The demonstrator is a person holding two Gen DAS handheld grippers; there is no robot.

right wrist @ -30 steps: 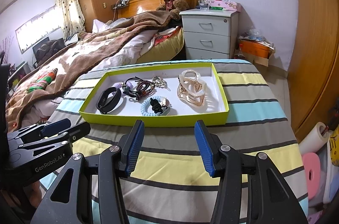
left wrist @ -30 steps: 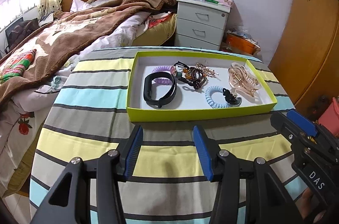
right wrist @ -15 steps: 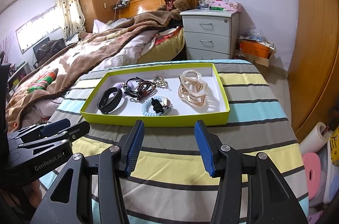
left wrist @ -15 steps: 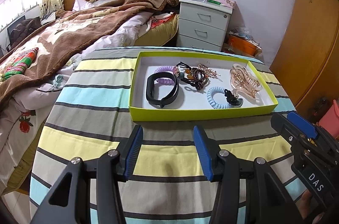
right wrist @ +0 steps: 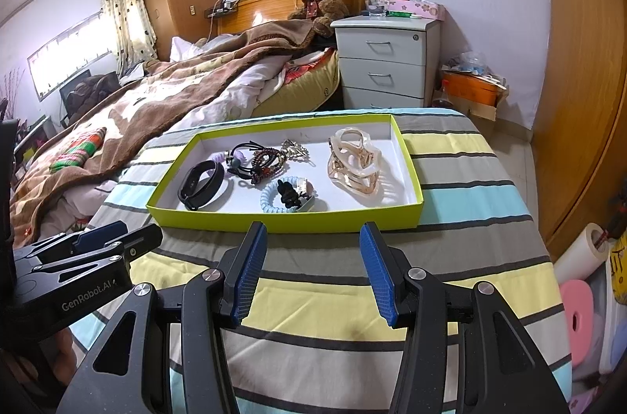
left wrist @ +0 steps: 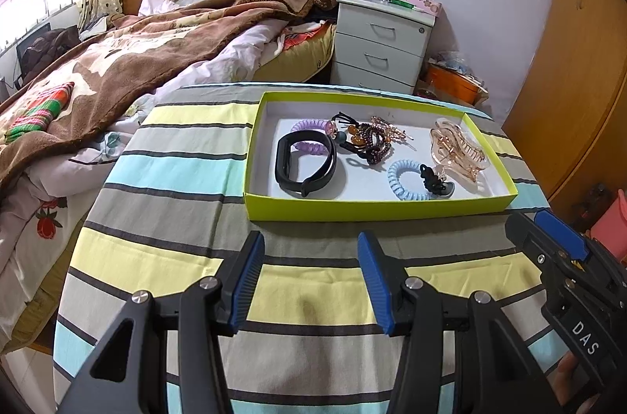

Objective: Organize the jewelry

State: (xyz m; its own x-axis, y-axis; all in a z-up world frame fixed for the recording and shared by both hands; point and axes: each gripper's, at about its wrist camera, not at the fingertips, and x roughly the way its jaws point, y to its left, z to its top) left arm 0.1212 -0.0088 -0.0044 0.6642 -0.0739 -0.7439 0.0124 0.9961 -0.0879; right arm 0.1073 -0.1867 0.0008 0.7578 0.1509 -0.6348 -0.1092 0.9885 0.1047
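A lime-green tray (left wrist: pixel 364 208) (right wrist: pixel 282 220) lies on the striped table. In it lie a black wristband (left wrist: pixel 303 163) (right wrist: pixel 202 184), a purple coil hair tie (left wrist: pixel 309 147), a tangle of dark beaded bands (left wrist: pixel 366 139) (right wrist: pixel 266 159), a blue coil hair tie (left wrist: pixel 405 178) (right wrist: pixel 274 196) with a small black clip (left wrist: pixel 431 177) (right wrist: pixel 288 194), and a large rose-gold claw clip (left wrist: pixel 456 147) (right wrist: pixel 354 165). My left gripper (left wrist: pixel 311 280) is open and empty, short of the tray's near wall. My right gripper (right wrist: pixel 313 271) is open and empty, also just before the near wall.
The table has a striped cloth (left wrist: pixel 176 186). A bed with a brown blanket (left wrist: pixel 117 61) lies left. A grey nightstand (left wrist: pixel 382 41) stands behind. A wooden wardrobe (right wrist: pixel 580 61) stands right. Rolls and bins (right wrist: pixel 584 296) sit by the table's right edge.
Both grippers stayed open and almost still. The left view drifted slightly, the tray shifting a little right and down in frame.
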